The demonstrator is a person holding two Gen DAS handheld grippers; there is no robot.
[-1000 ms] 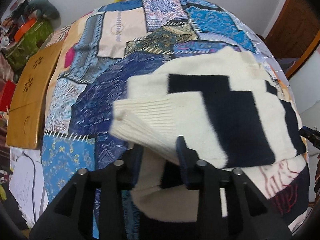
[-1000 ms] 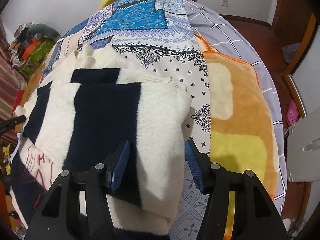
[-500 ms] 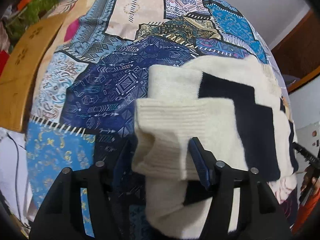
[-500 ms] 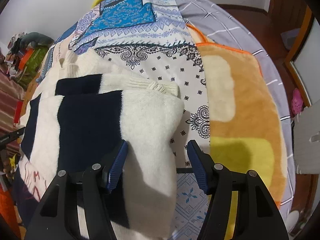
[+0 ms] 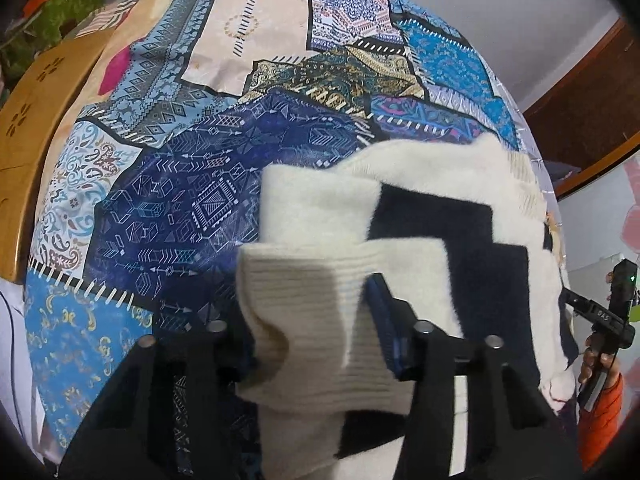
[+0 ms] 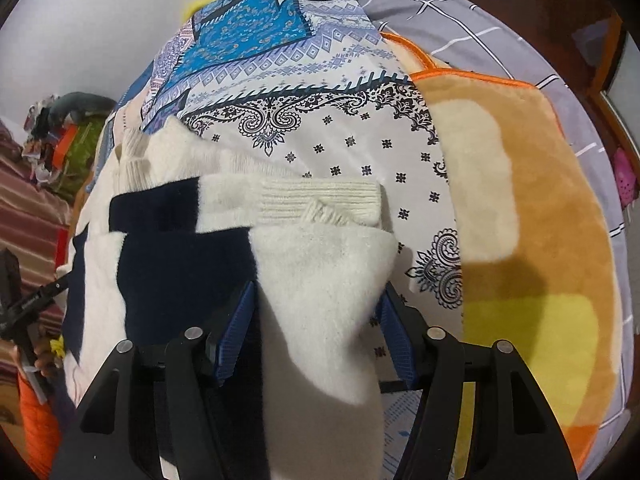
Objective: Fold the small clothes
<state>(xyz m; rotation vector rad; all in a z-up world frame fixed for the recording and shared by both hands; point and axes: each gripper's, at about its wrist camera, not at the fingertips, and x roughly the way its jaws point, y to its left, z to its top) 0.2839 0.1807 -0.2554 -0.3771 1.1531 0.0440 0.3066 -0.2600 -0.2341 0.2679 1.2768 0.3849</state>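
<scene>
A cream sweater with navy blocks lies half folded on the patchwork bedspread. Its ribbed cream hem bunches between the jaws of my left gripper, which are closing on it; one blue pad presses the knit and the other finger is hidden behind the cloth. In the right wrist view a fluffy cream fold of the sweater fills the gap of my right gripper, whose jaws are closing too, with both blue pads against the fabric. A ribbed cuff lies just beyond.
A wooden board borders the bed on the left. An orange and yellow fleece blanket and a grey checked sheet lie right of the sweater. Cluttered bags sit far left. A hand in an orange sleeve holds the other gripper.
Both grippers moved forward and down, carrying the lifted sweater edge over the rest of it. The left jaws widened over the ribbed hem, then narrowed again.
</scene>
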